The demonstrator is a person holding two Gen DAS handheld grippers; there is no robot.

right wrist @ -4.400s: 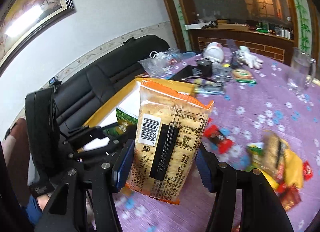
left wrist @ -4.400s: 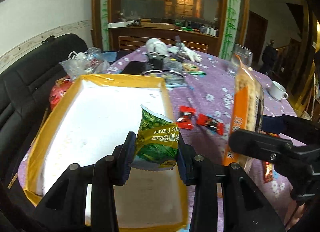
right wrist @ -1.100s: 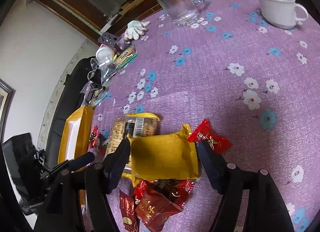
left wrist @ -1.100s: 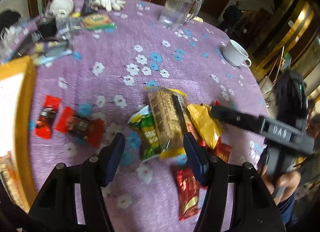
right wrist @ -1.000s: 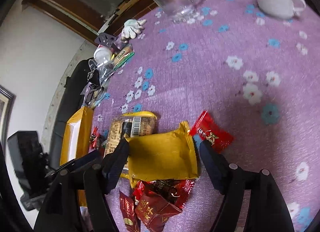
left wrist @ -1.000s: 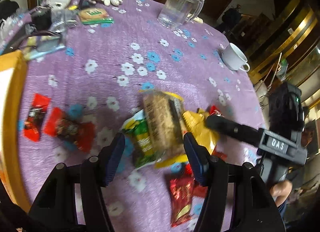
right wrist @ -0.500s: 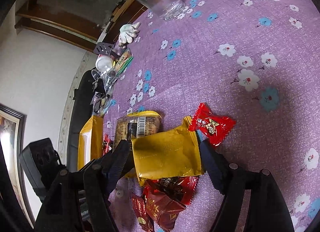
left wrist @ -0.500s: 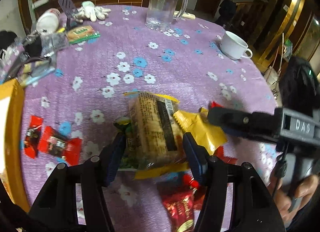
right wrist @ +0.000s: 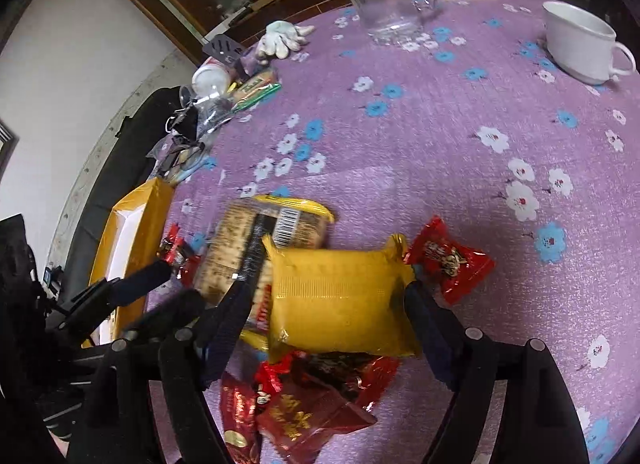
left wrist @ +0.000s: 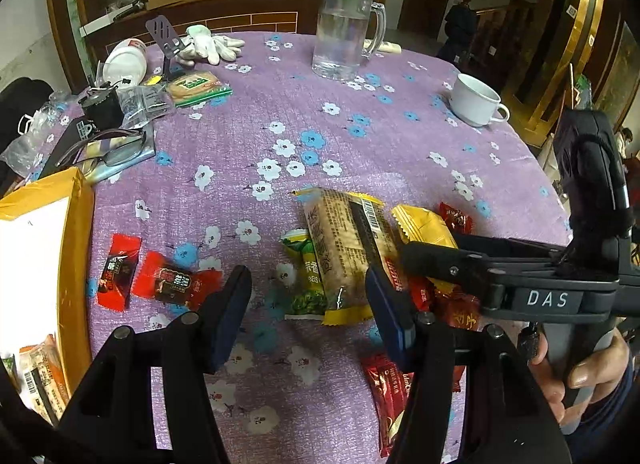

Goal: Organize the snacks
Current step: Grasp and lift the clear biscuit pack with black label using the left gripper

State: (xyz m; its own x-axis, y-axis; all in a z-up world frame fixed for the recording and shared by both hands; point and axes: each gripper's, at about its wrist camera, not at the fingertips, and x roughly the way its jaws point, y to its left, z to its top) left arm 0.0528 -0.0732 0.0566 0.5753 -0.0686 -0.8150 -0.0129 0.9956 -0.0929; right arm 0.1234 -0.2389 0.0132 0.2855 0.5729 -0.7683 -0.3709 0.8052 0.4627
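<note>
A heap of snacks lies on the purple flowered tablecloth (left wrist: 360,143). My left gripper (left wrist: 308,304) is open, its jaws either side of the near ends of a green pea pack (left wrist: 306,280) and a brown cracker pack (left wrist: 344,240), touching neither. My right gripper (right wrist: 326,312) straddles a yellow pack (right wrist: 340,296). Its jaws are opening and a gap shows at the left pad. One of its fingers (left wrist: 440,260) lies across the yellow pack (left wrist: 424,225) in the left wrist view. Red packs (right wrist: 312,404) lie under and before it.
A yellow-rimmed white box (left wrist: 76,232) at the left holds a cracker pack (left wrist: 44,368). Two red candies (left wrist: 118,272) lie beside it, another (right wrist: 448,260) right of the heap. A glass mug (left wrist: 344,35), a white cup (left wrist: 476,99) and clutter (left wrist: 120,115) stand farther back.
Both grippers earlier carried packs at the box; now both are empty over the heap. In the last second both views rolled and tilted up, and the right jaws spread slightly wider.
</note>
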